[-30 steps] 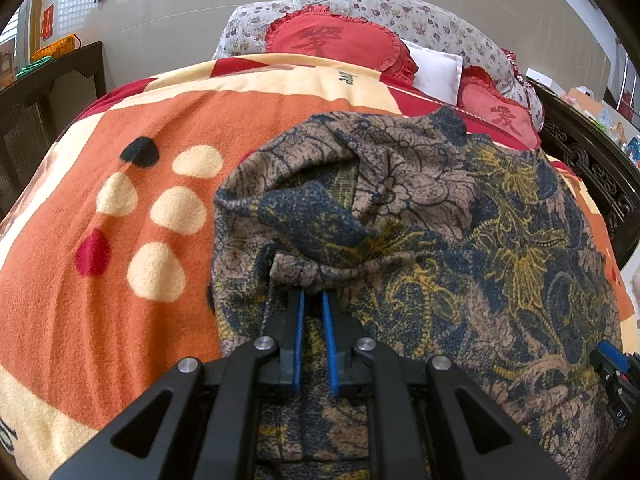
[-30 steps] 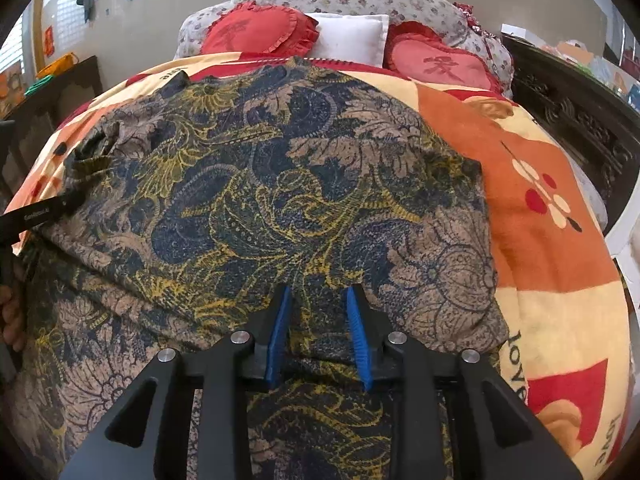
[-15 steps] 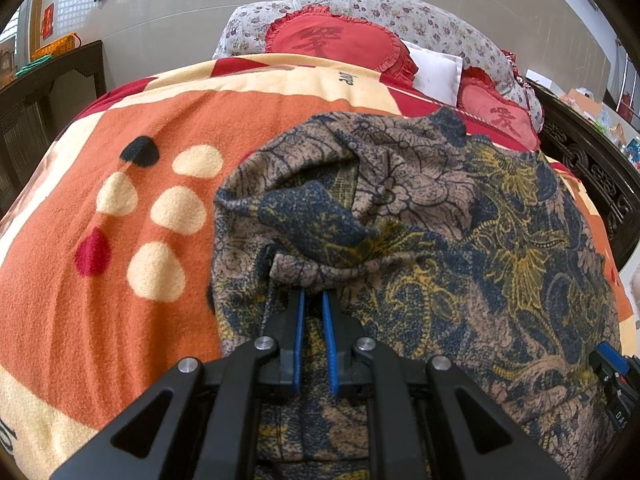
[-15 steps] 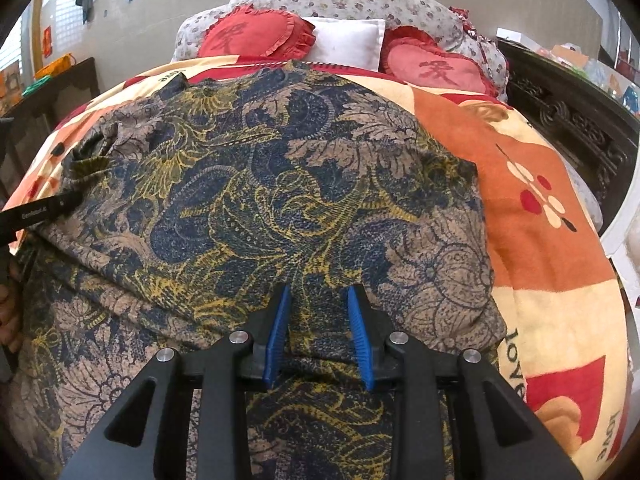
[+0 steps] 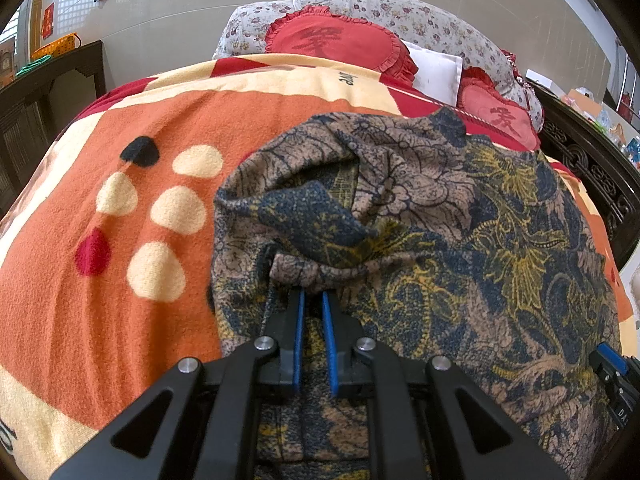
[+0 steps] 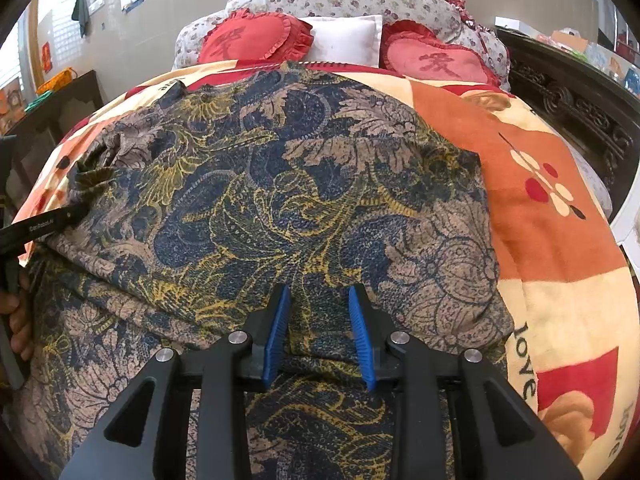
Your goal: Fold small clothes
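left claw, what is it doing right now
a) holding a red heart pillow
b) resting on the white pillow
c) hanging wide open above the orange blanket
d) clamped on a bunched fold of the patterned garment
d: the left claw has its blue pads nearly together, with a gathered fold of the patterned garment pinched at their tips, while the pillows lie far off at the head of the bed.

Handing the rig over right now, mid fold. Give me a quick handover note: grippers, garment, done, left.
Left gripper: shut on a bunched fold of the patterned garment near its left side.
Right gripper: jaws apart, fabric lying between them, pads not pinching it.
Garment: spread over the orange blanket on the bed, below the red cushions.
Done: left edge gathered and gripped; no neat fold visible yet.
Left: close the right gripper on the cloth, carry the fold across, flatten, repeat.
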A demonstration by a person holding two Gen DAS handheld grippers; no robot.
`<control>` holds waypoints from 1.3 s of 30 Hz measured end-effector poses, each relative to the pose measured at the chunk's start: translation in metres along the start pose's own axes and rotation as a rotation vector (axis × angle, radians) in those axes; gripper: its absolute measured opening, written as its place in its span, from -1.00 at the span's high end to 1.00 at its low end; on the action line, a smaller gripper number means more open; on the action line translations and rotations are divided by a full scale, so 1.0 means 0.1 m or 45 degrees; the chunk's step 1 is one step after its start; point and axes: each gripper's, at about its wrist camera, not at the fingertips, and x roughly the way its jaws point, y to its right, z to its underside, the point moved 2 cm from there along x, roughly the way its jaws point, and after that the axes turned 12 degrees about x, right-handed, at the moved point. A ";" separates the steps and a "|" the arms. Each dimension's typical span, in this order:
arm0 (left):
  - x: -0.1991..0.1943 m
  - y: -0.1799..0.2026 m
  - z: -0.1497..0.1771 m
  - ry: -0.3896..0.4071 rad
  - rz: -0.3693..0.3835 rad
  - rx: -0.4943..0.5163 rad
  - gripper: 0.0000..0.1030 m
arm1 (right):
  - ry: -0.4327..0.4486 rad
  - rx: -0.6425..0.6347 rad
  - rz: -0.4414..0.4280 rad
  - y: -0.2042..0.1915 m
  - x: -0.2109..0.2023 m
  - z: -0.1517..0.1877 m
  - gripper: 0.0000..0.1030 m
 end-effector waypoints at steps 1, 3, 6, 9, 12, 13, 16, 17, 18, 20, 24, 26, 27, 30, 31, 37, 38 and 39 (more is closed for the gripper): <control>0.00 0.00 0.00 0.000 0.000 0.000 0.82 | 0.001 0.000 0.000 0.00 0.00 0.00 0.09; 0.00 0.00 0.00 0.000 -0.001 0.000 0.82 | -0.001 0.001 -0.001 0.00 0.00 0.00 0.09; 0.00 0.00 0.00 0.000 -0.001 0.000 0.82 | -0.001 0.006 -0.008 0.01 0.00 0.00 0.09; 0.00 0.00 0.00 0.000 0.000 -0.001 0.82 | -0.008 0.027 -0.026 0.03 0.02 -0.01 0.09; 0.00 0.01 0.00 -0.001 -0.007 0.004 0.82 | -0.014 0.051 -0.047 0.05 0.03 -0.02 0.09; 0.00 0.01 0.00 -0.002 -0.010 0.007 0.81 | -0.015 0.053 -0.050 0.05 0.03 -0.02 0.09; -0.01 0.02 -0.01 -0.004 -0.016 0.011 0.82 | -0.029 0.044 -0.039 0.03 0.03 -0.03 0.09; -0.02 0.01 0.00 -0.002 -0.014 0.011 0.82 | -0.047 0.033 -0.033 0.03 0.02 -0.04 0.09; -0.01 0.01 -0.01 -0.002 -0.007 0.008 0.81 | -0.094 0.005 -0.012 0.01 -0.02 -0.08 0.09; -0.03 -0.03 -0.01 -0.002 0.052 -0.009 0.69 | -0.134 -0.020 0.031 0.02 -0.22 -0.12 0.09; -0.33 -0.11 -0.05 -0.078 0.181 0.020 0.09 | -0.070 -0.084 -0.017 0.18 -1.06 -0.05 0.09; -0.65 -0.23 0.00 -0.041 0.218 0.063 -0.31 | -0.049 -0.103 -0.016 0.37 -1.48 0.12 0.03; -0.78 -0.28 0.04 -0.027 0.219 0.094 -0.41 | -0.047 -0.108 -0.015 0.46 -1.62 0.21 -0.02; -1.16 -0.50 0.32 -0.069 0.207 0.205 -0.41 | -0.060 -0.115 -0.003 0.75 -1.96 0.61 -0.10; -1.26 -0.61 0.49 -0.112 0.222 0.208 -0.41 | -0.069 -0.105 0.007 0.83 -2.03 0.77 -0.10; -1.61 -0.73 1.46 -0.315 0.396 0.148 -0.40 | -0.042 -0.064 -0.015 0.88 -2.16 1.43 -0.10; -1.68 -0.71 1.59 -0.331 0.422 0.141 -0.40 | -0.027 -0.057 -0.033 0.82 -2.16 1.49 -0.10; -1.76 -0.69 1.73 -0.343 0.447 0.130 -0.40 | -0.014 -0.048 -0.051 0.79 -2.16 1.52 -0.10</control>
